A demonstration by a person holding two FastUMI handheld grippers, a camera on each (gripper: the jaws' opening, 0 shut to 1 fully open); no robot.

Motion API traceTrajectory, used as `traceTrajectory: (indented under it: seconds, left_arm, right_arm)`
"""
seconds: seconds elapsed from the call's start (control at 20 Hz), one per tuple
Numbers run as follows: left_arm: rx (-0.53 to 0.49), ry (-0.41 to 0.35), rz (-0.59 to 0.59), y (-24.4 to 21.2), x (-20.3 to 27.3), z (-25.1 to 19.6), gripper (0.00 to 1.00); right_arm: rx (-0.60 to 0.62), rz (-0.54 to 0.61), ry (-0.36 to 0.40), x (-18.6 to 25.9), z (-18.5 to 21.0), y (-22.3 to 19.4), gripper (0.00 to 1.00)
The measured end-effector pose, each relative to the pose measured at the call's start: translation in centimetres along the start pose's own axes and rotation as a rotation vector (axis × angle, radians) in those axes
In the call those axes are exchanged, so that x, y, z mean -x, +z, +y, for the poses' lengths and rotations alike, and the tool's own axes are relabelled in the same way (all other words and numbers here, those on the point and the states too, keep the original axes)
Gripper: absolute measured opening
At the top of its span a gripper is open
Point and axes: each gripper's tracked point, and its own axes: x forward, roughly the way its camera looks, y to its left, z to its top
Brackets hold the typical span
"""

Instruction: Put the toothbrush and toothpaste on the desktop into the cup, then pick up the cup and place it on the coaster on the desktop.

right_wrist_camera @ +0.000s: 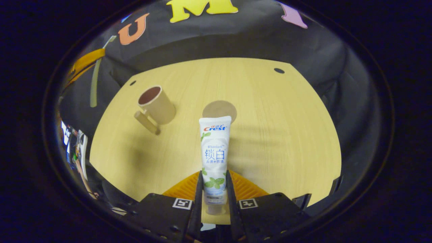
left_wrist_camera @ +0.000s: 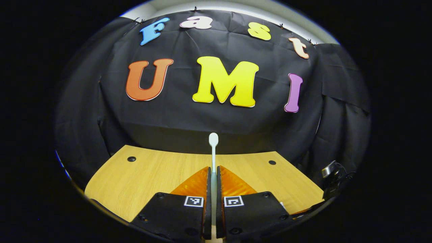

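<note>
- Left gripper (left_wrist_camera: 212, 175) clamps the slim white plastic toothbrush (left_wrist_camera: 213, 148) upright, above the wooden desktop (left_wrist_camera: 141, 175).
- Right gripper (right_wrist_camera: 214, 182) pinches the white toothpaste tube (right_wrist_camera: 215, 148).
- Tan cup (right_wrist_camera: 157, 104) stands empty beside the round brown coaster (right_wrist_camera: 219, 110); lower each item in vertically, one gripper at a time.

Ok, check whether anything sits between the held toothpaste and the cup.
Nothing visible does. The toothpaste is clamped in the right gripper, and only bare desktop lies between it and the open cup.
</note>
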Motion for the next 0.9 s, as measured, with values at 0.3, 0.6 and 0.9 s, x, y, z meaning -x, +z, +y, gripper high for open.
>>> traceTrajectory:
  seconds: [0.3,0.6,0.9]
  left_arm:
    - [-0.029,0.017,-0.052,-2.3,-5.1,0.5,0.08]
    - [0.027,0.039,0.019,-6.9,-8.3,0.9,0.08]
    - [0.034,0.034,0.101,-9.8,-9.2,0.5,0.09]
  right_arm:
    - [-0.080,-0.202,0.011,6.3,0.0,5.4,0.35]
    - [-0.137,-0.156,-0.101,6.8,-1.0,3.3,0.35]
    - [-0.194,-0.119,-0.152,6.2,-3.5,2.3,0.35]
